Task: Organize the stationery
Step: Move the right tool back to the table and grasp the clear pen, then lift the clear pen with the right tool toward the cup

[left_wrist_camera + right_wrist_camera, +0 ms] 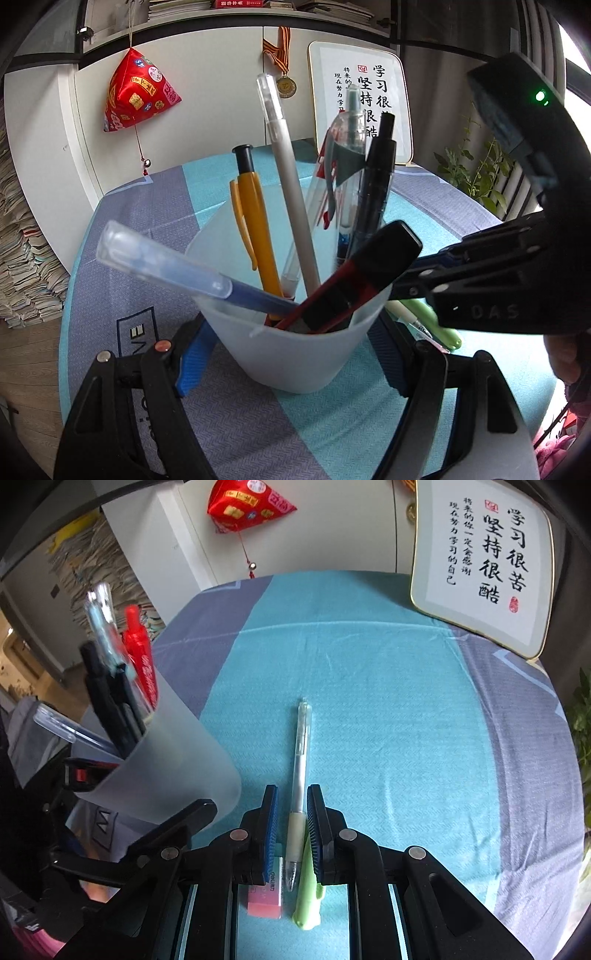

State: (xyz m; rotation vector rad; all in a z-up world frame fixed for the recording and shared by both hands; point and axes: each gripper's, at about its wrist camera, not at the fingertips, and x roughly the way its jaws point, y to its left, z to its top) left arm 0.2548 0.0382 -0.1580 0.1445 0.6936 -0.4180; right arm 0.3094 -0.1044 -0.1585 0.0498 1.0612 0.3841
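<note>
left gripper [291,354]: clamped on frosted cup [295,332] full of pens
right gripper [292,827]: narrow gap astride clear pen [300,775], pads not touching it
beside pen: pink eraser [265,901], green pen [307,901]

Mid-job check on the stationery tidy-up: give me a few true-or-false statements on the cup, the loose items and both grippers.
1. The left gripper has its pads against the sides of the frosted cup. True.
2. The cup is empty. False: it holds several pens, among them an orange pen, and a red and black utility knife.
3. A white pen lies on the cloth between the fingers of the right gripper. True.
4. The right gripper is lifting the white pen off the table. False: the pen lies flat on the cloth and the pads do not press on it.
5. A pink eraser and a light green pen lie beside the white pen. True.
</note>
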